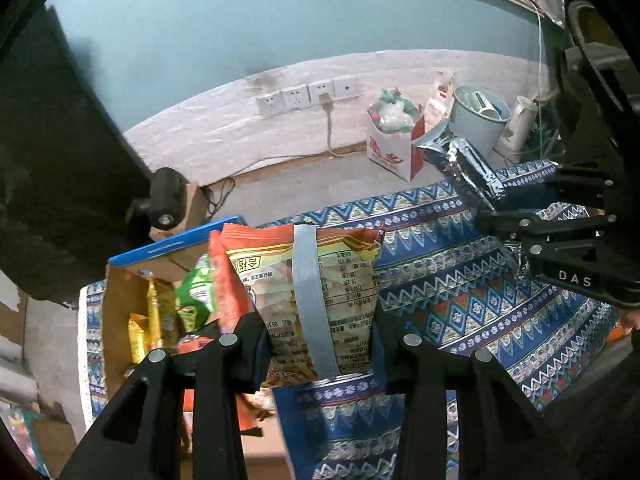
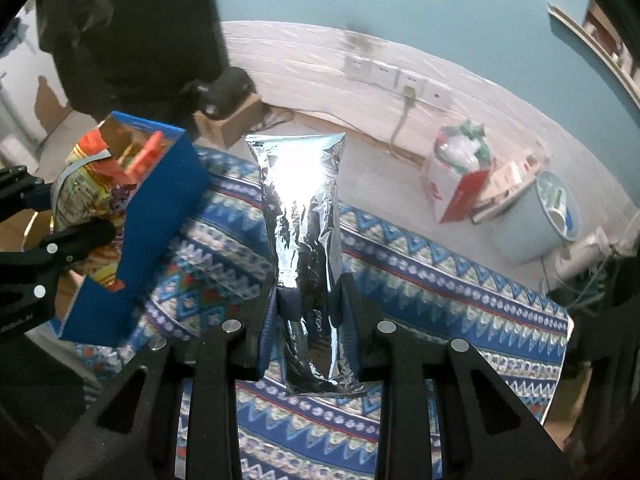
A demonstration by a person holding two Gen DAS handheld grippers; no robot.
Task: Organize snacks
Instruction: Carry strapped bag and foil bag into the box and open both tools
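Two wrist fisheyes, close, angled down, sharing patterned cloth (image 1: 460, 280)

The lower end of the orange snack bag (image 1: 316, 300) is hidden behind the fingers of the left gripper (image 1: 318, 354). The printed text on it is too small to read. The packets inside the blue box (image 1: 132, 312) are blurred and overlap, so their kinds are unclear.

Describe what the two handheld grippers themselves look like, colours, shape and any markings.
Both are matte black plastic. The left gripper has angular linkage arms with triangular cutouts and round silver pivot pins, with dark blue pads inside its jaws. The right gripper is built the same; in the left wrist view its side carries white letters "DAS".
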